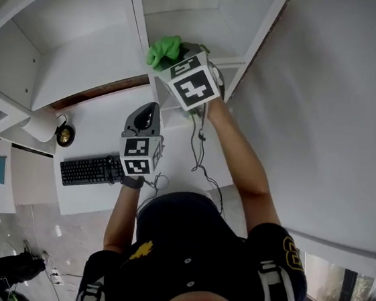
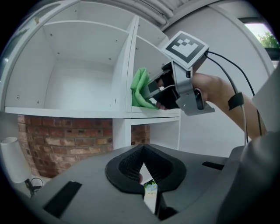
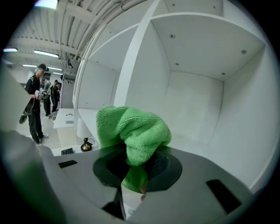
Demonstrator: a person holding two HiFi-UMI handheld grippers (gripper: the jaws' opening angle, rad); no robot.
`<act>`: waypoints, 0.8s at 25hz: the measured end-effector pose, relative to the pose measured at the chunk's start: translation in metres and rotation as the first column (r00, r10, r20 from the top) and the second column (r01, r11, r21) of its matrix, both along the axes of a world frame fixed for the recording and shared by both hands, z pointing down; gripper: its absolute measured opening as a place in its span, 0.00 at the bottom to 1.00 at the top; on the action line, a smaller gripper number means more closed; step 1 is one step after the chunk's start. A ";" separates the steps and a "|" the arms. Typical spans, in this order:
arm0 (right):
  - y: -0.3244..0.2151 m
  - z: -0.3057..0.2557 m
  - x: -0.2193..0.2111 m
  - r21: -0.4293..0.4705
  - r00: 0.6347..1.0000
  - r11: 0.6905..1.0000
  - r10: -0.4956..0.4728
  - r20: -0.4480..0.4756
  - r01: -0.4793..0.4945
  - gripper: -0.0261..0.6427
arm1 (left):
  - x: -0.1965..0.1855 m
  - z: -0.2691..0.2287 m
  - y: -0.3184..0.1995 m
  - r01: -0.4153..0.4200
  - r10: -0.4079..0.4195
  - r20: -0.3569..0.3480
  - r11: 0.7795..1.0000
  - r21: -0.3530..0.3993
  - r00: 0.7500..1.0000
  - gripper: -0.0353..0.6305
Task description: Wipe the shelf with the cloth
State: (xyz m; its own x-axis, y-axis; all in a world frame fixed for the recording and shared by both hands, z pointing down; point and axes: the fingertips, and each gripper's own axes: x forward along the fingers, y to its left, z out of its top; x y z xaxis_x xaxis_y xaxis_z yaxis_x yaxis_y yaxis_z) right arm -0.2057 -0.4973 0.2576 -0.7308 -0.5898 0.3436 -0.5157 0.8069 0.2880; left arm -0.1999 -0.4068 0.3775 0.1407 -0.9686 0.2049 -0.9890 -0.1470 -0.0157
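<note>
We wear a black short-sleeved shirt [image 1: 190, 248] with a yellow emblem [image 1: 141, 249] on the chest, plus white stripes [image 1: 269, 278] and yellow print on the sleeves. A black strap [image 2: 235, 101] circles our right wrist, and thin black cables [image 2: 227, 61] run from the right gripper [image 2: 154, 92]. It and the left gripper [image 1: 149, 110] have grey shells, black ribbed jaws, and white cubes [image 1: 194, 83] bearing black square markers.

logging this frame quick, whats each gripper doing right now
left gripper: closed, nothing between its jaws
right gripper: closed on the green cloth, held inside a shelf compartment
</note>
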 end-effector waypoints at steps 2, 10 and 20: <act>-0.001 0.010 -0.007 -0.002 0.999 1.000 0.022 0.050 -0.022 0.14 | 0.000 0.001 0.002 0.004 -0.004 -0.003 1.000 -0.004 1.000 0.08; -0.004 0.014 -0.006 0.110 0.990 0.990 0.075 0.124 -0.088 0.13 | 0.001 0.009 0.000 0.006 -0.006 -0.006 1.000 -0.023 1.000 0.08; -0.008 0.013 0.002 0.123 0.989 0.988 0.078 0.124 -0.093 0.14 | -0.002 0.003 0.000 0.015 -0.015 0.017 1.000 -0.022 1.000 0.08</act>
